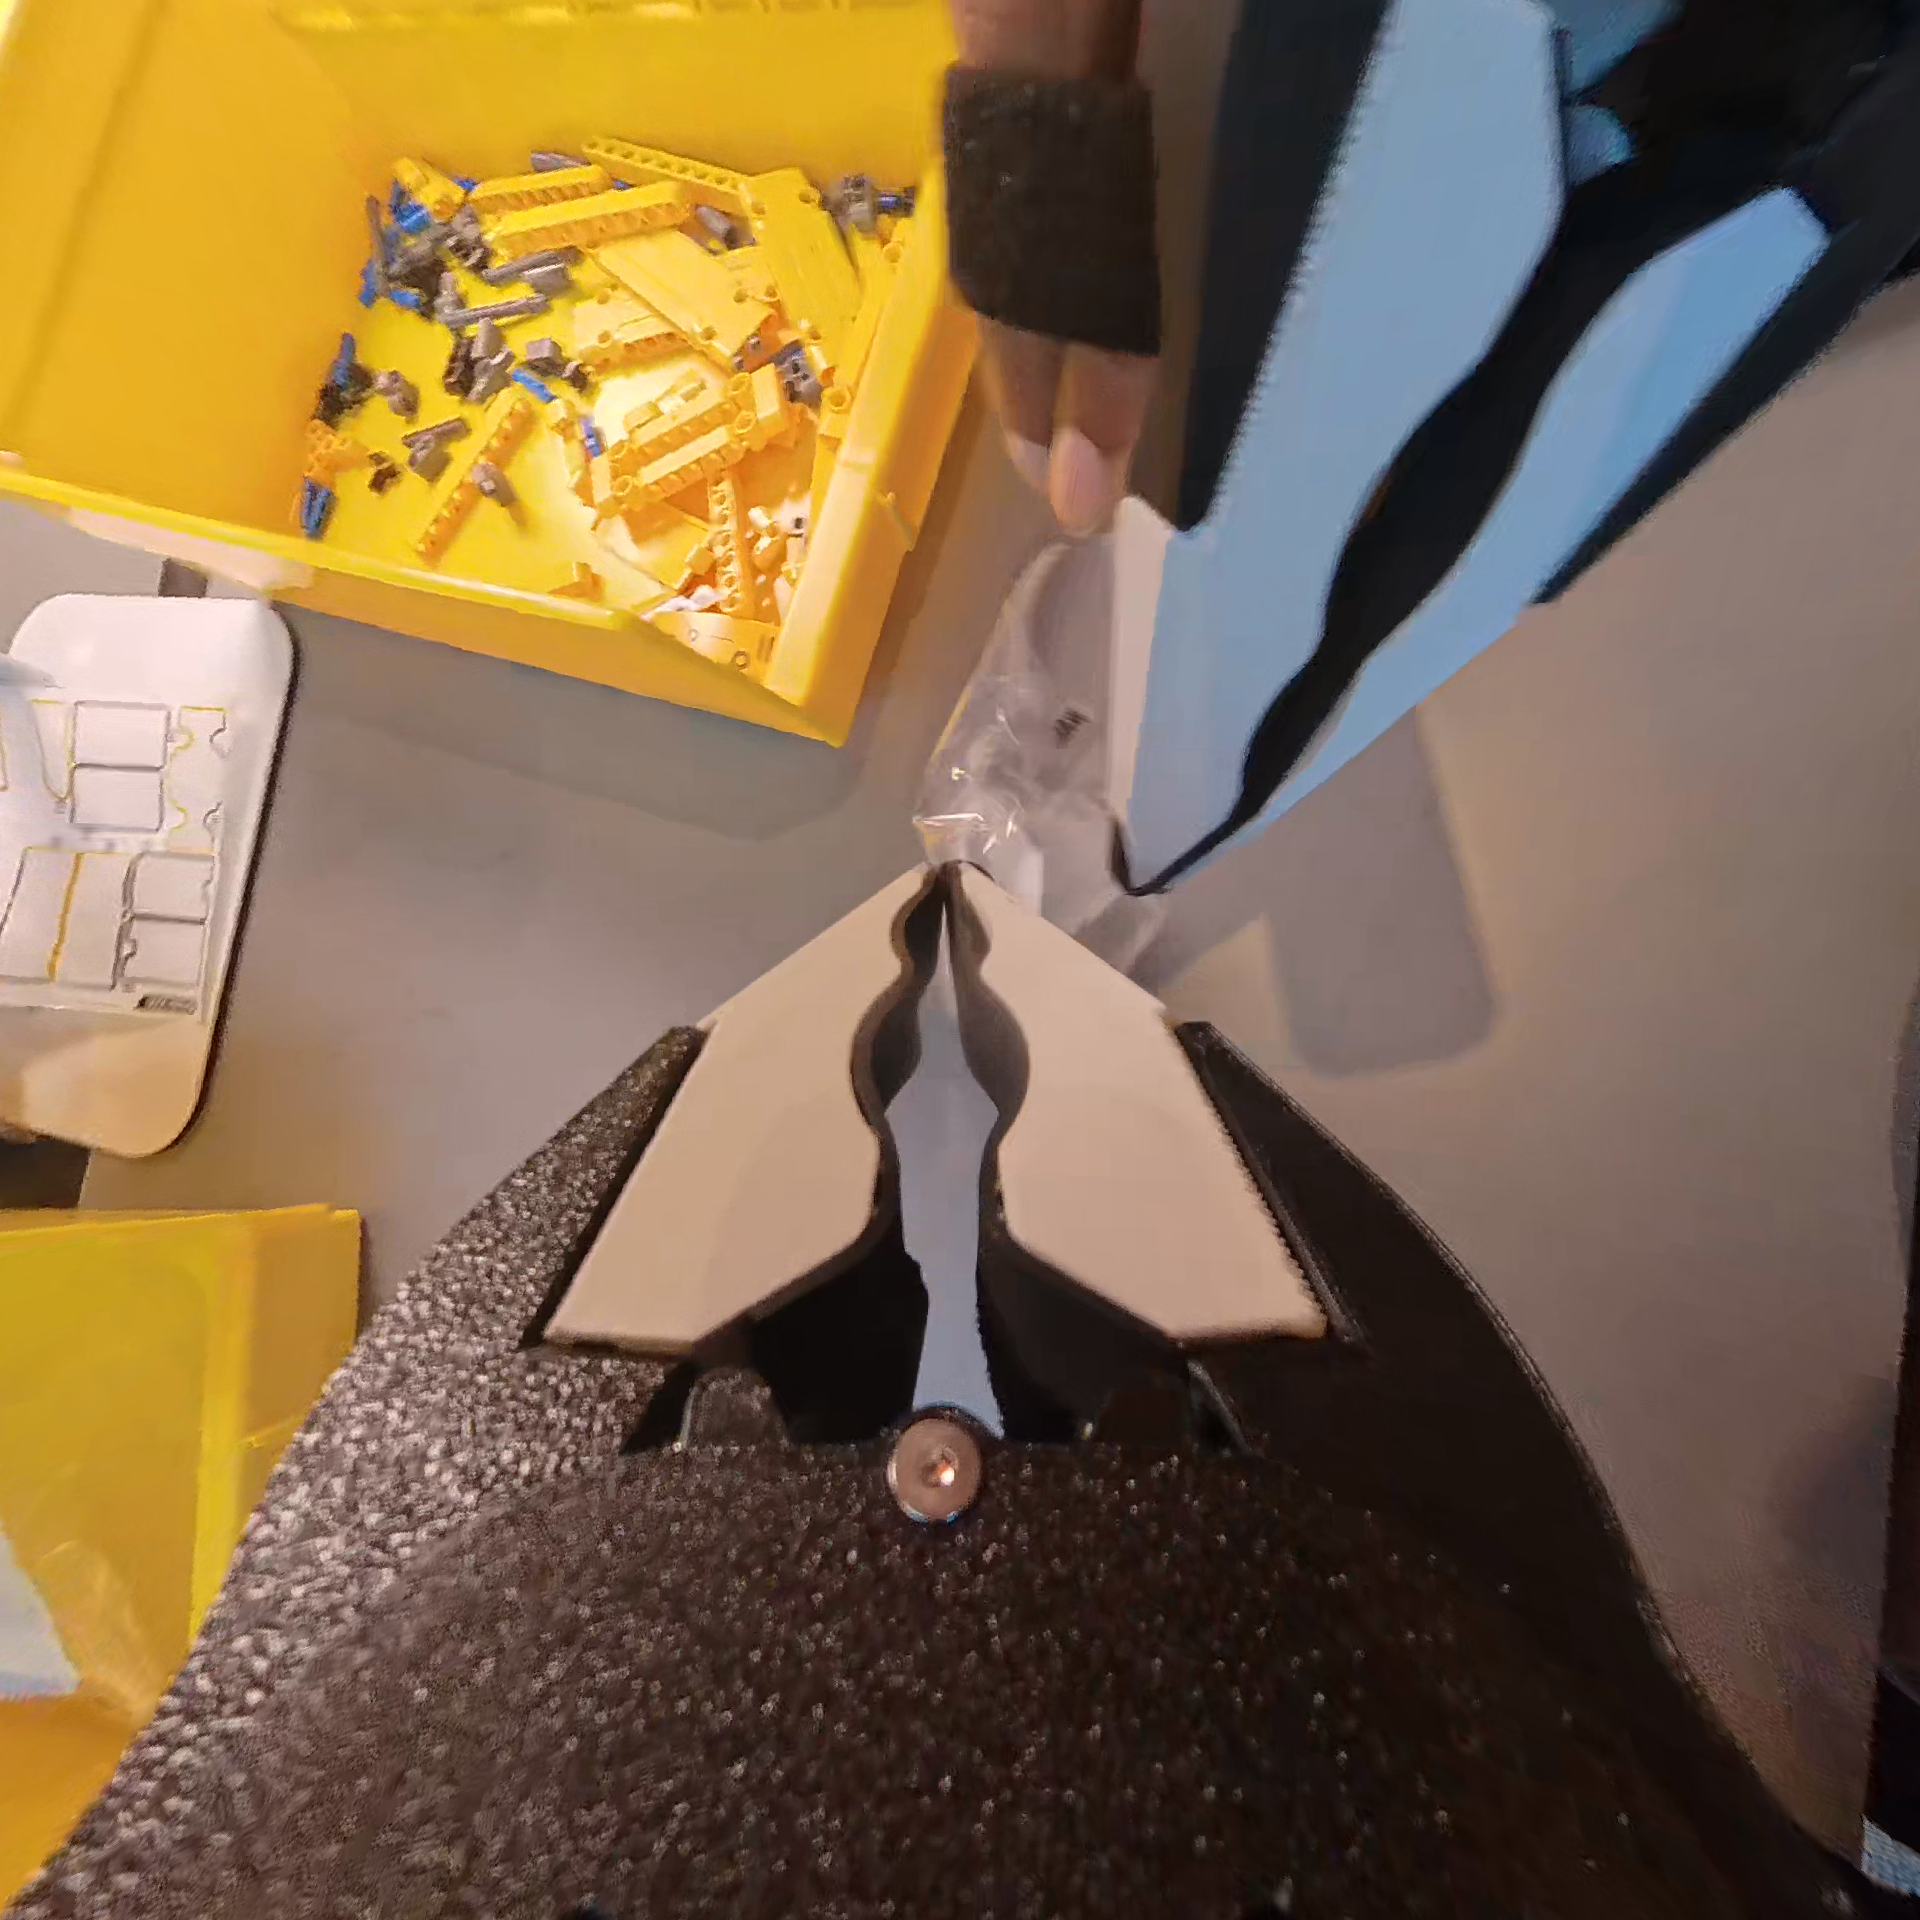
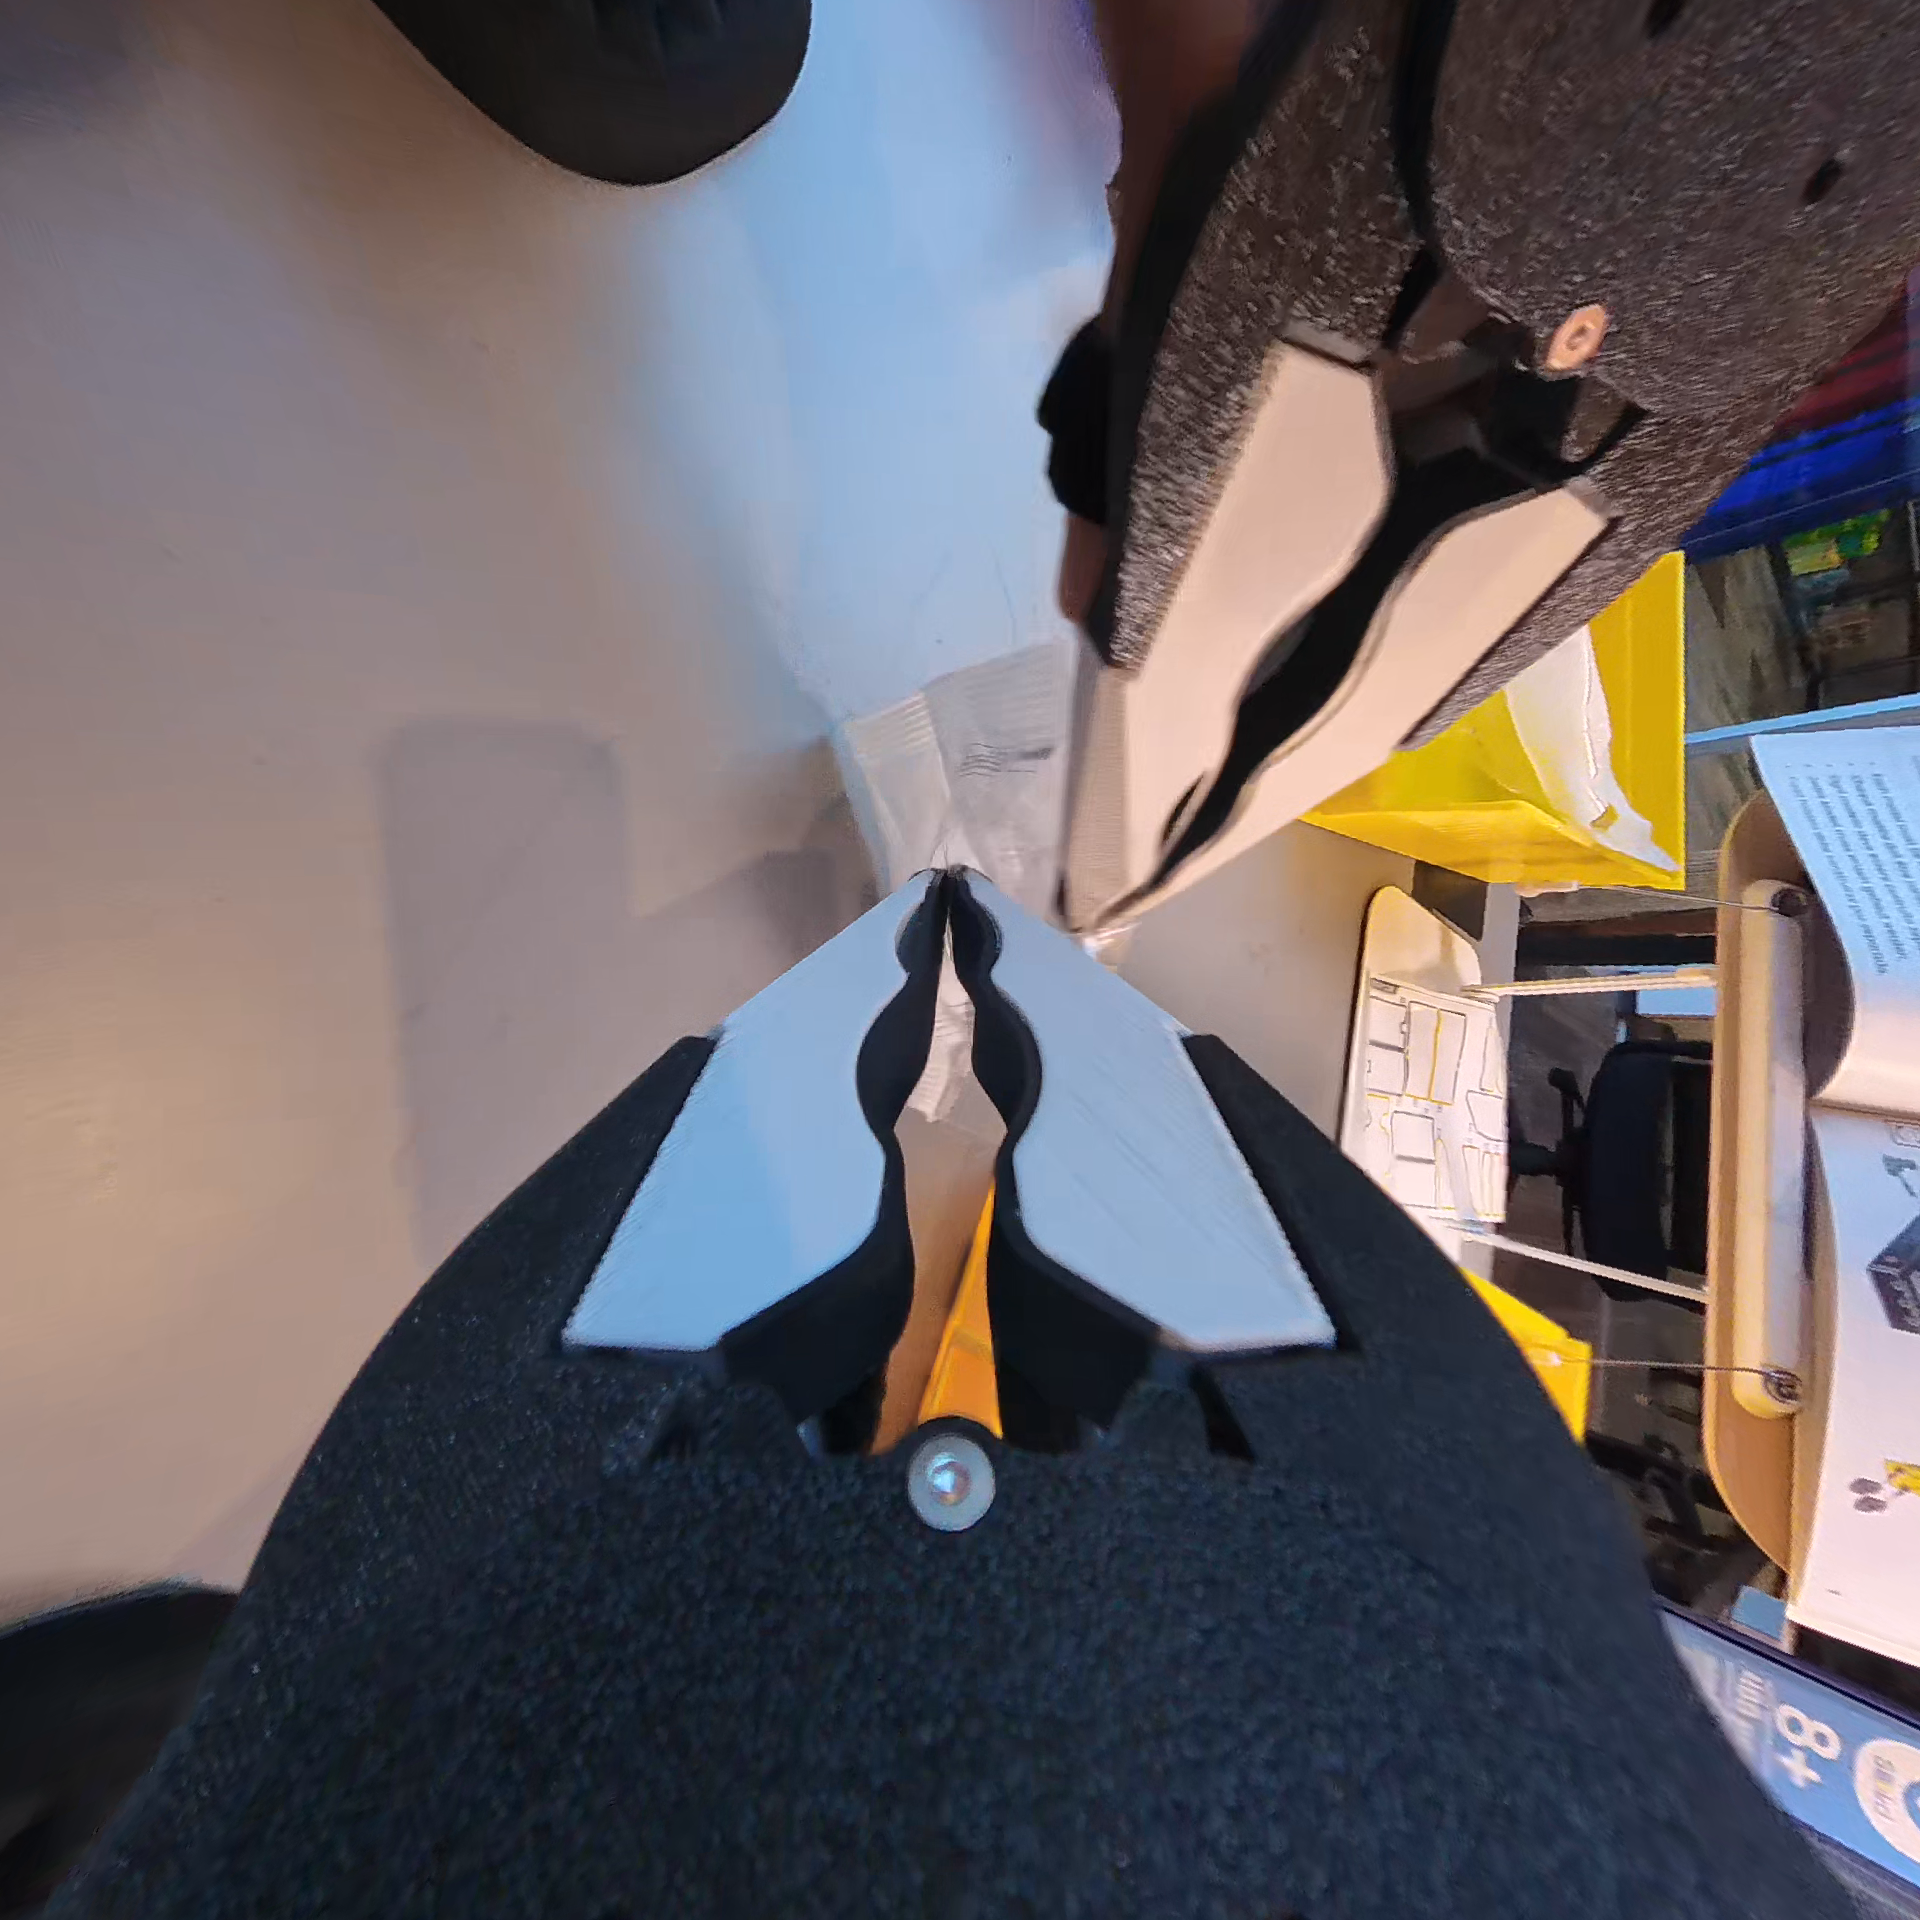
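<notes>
A crumpled clear plastic bag (image 1: 1013,753) hangs over the pale table, stretched between both grippers. My left gripper (image 1: 943,875) is shut on the bag's lower end, and the film runs into the closed tips. The right gripper (image 1: 1138,885) comes in from the upper right and meets the same bag. In the right wrist view my right gripper (image 2: 948,878) is shut on the clear bag (image 2: 977,769), with film showing between its pads. The left gripper (image 2: 1086,914) reaches down from the upper right to the bag beside it.
A yellow bin (image 1: 416,577) with several yellow, grey and blue building bricks (image 1: 623,343) stands at the upper left. A sticker sheet (image 1: 125,862) lies on a white board at the left. A hand with a black wrist wrap (image 1: 1049,208) is above. An open booklet (image 2: 1860,1299) lies at the right. The grippers are tip to tip, or close to it.
</notes>
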A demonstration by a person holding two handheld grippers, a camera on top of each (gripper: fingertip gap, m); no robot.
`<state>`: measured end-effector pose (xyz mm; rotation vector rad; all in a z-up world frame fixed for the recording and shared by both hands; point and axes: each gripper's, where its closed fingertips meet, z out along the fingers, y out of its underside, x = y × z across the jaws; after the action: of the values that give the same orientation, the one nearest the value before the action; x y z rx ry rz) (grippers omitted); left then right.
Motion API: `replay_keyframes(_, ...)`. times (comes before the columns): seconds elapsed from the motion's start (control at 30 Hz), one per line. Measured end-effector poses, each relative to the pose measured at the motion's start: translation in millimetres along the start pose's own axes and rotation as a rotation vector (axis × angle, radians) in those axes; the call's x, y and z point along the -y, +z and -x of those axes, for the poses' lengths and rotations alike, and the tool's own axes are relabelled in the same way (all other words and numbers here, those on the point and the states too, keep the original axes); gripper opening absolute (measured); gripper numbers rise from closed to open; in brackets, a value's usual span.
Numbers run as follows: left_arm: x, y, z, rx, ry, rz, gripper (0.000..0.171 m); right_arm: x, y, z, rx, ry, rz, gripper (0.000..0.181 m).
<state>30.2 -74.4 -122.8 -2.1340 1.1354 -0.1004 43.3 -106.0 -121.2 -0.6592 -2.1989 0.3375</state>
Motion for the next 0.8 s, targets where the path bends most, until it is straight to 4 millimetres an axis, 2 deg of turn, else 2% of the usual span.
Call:
replay_keyframes(0.1, -7, -5, 21, -0.004, -0.192, -0.045, 0.000, -3, 4, 7, 0.028, 0.149, 0.014, 0.000)
replay_keyframes(0.17, -16, 0, 20, 0.001, -0.216, -0.025, 0.000, -5, 6, 13, 0.043, 0.226, -0.002, 0.000)
replay_keyframes(0.23, -16, 1, 19, 0.004, -0.253, -0.044, 0.000, -1, 8, 17, 0.080, 0.355, -0.041, 0.000)
replay_keyframes(0.43, -19, 5, 23, 0.016, -0.347, -0.079, 0.000, 6, 8, 14, 0.194, 0.886, -0.255, 0.000)
replay_keyframes(0.5, -20, 6, 22, 0.028, -0.351, -0.076, 0.000, 5, 7, 15, 0.238, 1.012, -0.338, 0.000)
replay_keyframes(0.57, -20, 7, 18, 0.028, -0.323, -0.039, 0.000, 2, 4, 17, 0.282, 1.042, -0.368, 0.000)
replay_keyframes(0.63, -18, 4, 14, 0.027, -0.283, -0.008, 0.000, -2, -2, 15, 0.252, 0.939, -0.339, 0.000)
replay_keyframes(0.7, -15, -1, 12, 0.039, -0.235, 0.031, 0.000, 4, -17, 0, 0.184, 0.842, -0.352, 0.019)
replay_keyframes(0.8, -7, -4, 6, 0.012, -0.205, 0.055, 0.000, 20, -43, -28, 0.109, 0.798, -0.421, 0.018)
